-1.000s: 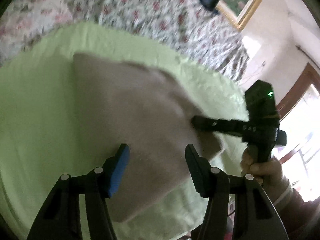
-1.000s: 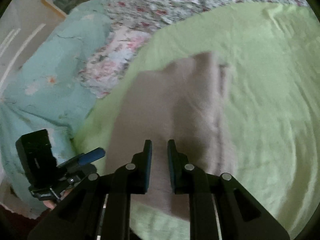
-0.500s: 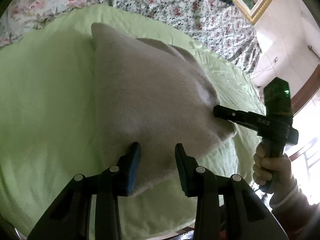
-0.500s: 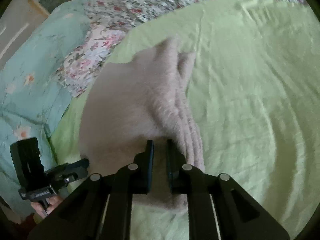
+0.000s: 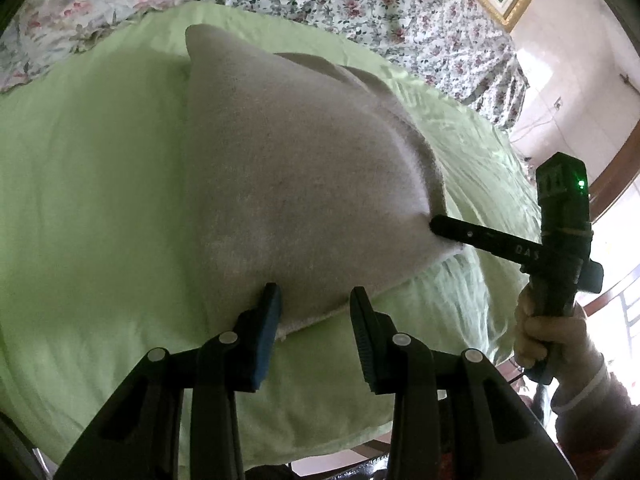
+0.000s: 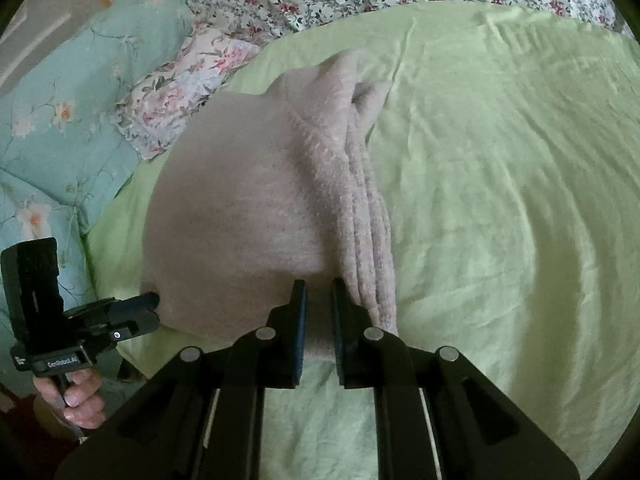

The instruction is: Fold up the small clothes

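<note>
Beige fleecy folded garment [image 5: 304, 184] lies on the light-green bed sheet [image 6: 500, 200], stacked edges along its right side. My right hand-held gripper [image 6: 319, 292] is clenched on the near right corner; my left hand-held gripper [image 5: 314, 300] is spread, straddling the near hem without pinching it. Likely the next fold: I'd clamp the left first, lift both corners level, keep the layers aligned. Floral quilt [image 5: 360, 4] and a teal pillow [image 6: 80, 92] sit beyond.

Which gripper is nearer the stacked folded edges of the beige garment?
Right. The right gripper is shut on the beige garment just beside its stacked folded edges; the left gripper straddles the near hem, open.
</note>
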`<state>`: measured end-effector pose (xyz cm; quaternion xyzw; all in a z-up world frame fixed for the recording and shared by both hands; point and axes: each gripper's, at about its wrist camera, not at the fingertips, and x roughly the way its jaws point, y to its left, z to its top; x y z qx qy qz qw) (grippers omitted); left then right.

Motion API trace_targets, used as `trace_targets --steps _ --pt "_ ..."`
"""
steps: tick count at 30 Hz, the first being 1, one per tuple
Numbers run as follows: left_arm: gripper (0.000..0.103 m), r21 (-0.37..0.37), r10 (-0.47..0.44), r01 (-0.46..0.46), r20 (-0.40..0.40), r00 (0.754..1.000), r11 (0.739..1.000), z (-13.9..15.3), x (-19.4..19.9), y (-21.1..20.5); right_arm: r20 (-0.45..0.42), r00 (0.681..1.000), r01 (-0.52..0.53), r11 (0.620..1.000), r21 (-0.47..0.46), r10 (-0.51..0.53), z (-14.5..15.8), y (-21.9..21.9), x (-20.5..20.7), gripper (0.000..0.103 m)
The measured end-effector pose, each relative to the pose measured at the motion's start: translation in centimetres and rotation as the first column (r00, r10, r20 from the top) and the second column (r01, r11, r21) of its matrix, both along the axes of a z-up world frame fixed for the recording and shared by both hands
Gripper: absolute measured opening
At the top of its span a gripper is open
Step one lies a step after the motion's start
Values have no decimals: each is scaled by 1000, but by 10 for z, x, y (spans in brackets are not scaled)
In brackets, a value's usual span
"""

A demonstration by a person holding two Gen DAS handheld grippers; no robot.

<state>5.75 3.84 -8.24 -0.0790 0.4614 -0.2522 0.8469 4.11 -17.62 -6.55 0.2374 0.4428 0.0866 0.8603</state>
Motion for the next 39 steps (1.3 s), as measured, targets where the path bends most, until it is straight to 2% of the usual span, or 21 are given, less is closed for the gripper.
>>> trace_targets --steps 13,23,24,29,39 --pt "37 50 31 -31 11 999 998 0 0 -8 -11 1000 24 1000 9 -24 0 0 -6 13" --pt "40 87 42 -43 3 999 995 14 -15 1 -49 997 53 999 -3 -53 13 1 -18 14" --pt "41 95 42 -42 6 999 995 15 -17 3 -51 997 55 998 -6 -55 15 3 -21 15" --pt "59 145 66 -71 40 997 987 24 -29 8 -61 997 52 999 -4 -52 20 7 -34 20" --pt "63 147 97 -103 48 994 984 31 -24 24 -51 998 43 999 7 -42 29 13 -49 23"
